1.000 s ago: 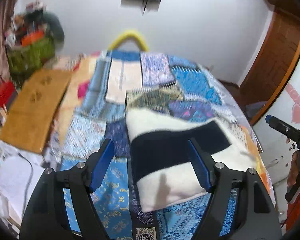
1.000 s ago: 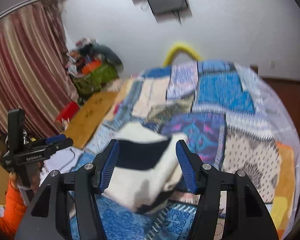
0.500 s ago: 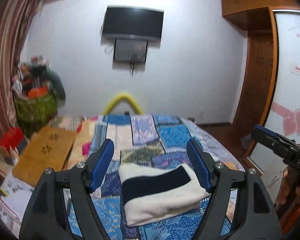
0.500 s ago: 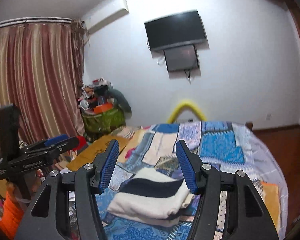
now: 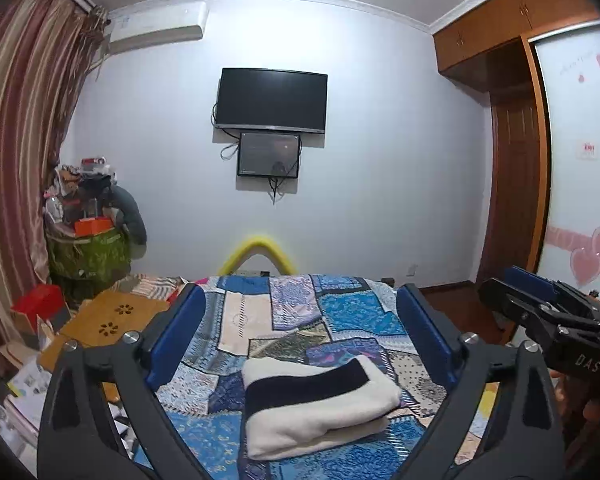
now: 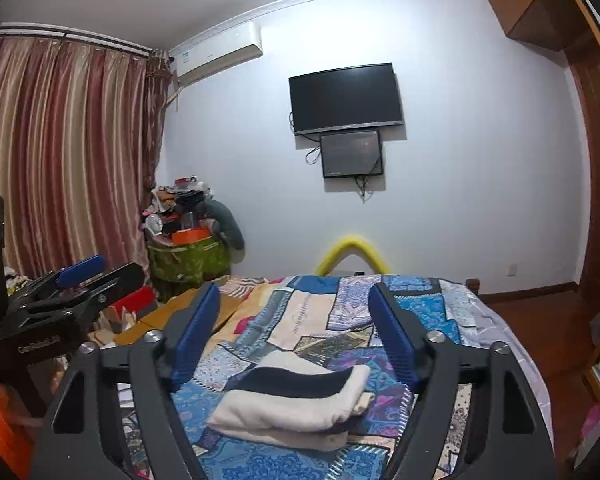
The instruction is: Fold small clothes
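A folded cream garment with a wide dark band (image 5: 316, 404) lies flat on the patchwork bedspread (image 5: 352, 312) of a bed. The left tool (image 5: 300, 336) and the right tool (image 6: 294, 330) are both raised, apart from the garment. Their blue jaws have just been opening and stand wide, with nothing held. This fold looks finished; the next move likely calls for finding another small garment, and none is in view. By the curtain, a green basket (image 5: 88, 256) is heaped with clutter.
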A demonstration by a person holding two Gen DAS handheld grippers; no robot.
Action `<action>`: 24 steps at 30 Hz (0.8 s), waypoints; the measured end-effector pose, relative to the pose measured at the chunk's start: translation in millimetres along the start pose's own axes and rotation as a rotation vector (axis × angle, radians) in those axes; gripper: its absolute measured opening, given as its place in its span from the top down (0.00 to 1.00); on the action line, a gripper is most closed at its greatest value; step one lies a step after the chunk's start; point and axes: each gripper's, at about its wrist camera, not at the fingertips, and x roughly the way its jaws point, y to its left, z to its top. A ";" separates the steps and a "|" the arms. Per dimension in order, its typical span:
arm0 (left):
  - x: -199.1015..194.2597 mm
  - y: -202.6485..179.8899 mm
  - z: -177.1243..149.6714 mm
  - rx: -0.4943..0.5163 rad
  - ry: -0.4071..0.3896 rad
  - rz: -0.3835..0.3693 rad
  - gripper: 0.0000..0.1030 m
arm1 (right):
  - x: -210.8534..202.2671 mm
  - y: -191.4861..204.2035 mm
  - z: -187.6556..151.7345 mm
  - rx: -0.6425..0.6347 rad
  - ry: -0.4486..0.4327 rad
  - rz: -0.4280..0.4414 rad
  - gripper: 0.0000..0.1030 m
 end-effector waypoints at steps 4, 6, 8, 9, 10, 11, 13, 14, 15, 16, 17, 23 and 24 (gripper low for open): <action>-0.7 -2.2 -3.6 0.001 0.014 0.004 0.02 | 0.6 -1.2 -0.4 -0.001 0.004 -0.027 0.14; -1.3 -3.1 -5.3 0.001 0.017 0.003 0.01 | -1.2 -0.1 -1.9 0.000 0.004 -0.037 0.06; -0.8 -4.0 -6.8 0.001 0.021 0.004 0.01 | -1.9 0.3 -3.5 0.002 0.002 -0.048 0.02; 0.0 -4.3 -7.2 0.001 0.026 0.003 0.00 | -2.3 0.8 -4.1 0.002 -0.001 -0.054 0.01; -0.2 -5.1 -8.0 0.001 0.030 0.001 0.00 | -1.3 0.5 -3.5 0.001 0.001 -0.059 0.01; -1.4 -6.0 -9.6 0.002 0.033 0.000 0.00 | -2.9 1.5 -5.6 0.002 0.002 -0.062 0.01; -1.0 -7.0 -11.3 0.003 0.035 0.001 0.00 | -1.3 0.7 -6.0 0.004 0.009 -0.070 0.00; -0.5 -7.3 -11.5 0.003 0.036 0.003 0.00 | -2.2 0.4 -7.3 0.005 0.010 -0.072 0.00; 0.7 -7.4 -12.2 0.002 0.038 0.004 0.00 | -2.6 0.3 -8.2 0.007 0.012 -0.075 0.00; 1.3 -6.7 -12.4 -0.001 0.039 0.003 0.00 | -4.1 0.0 -10.9 0.008 0.015 -0.077 0.00; 2.2 -6.3 -13.2 -0.005 0.041 0.002 0.00 | -3.9 -0.5 -10.4 0.010 0.018 -0.077 0.00; 5.2 -4.9 -14.9 -0.011 0.052 0.003 0.00 | -4.7 -0.7 -11.2 0.014 0.030 -0.082 0.00; 5.4 -5.0 -15.0 -0.011 0.052 0.004 0.00 | -4.4 -1.1 -12.0 0.014 0.032 -0.082 0.00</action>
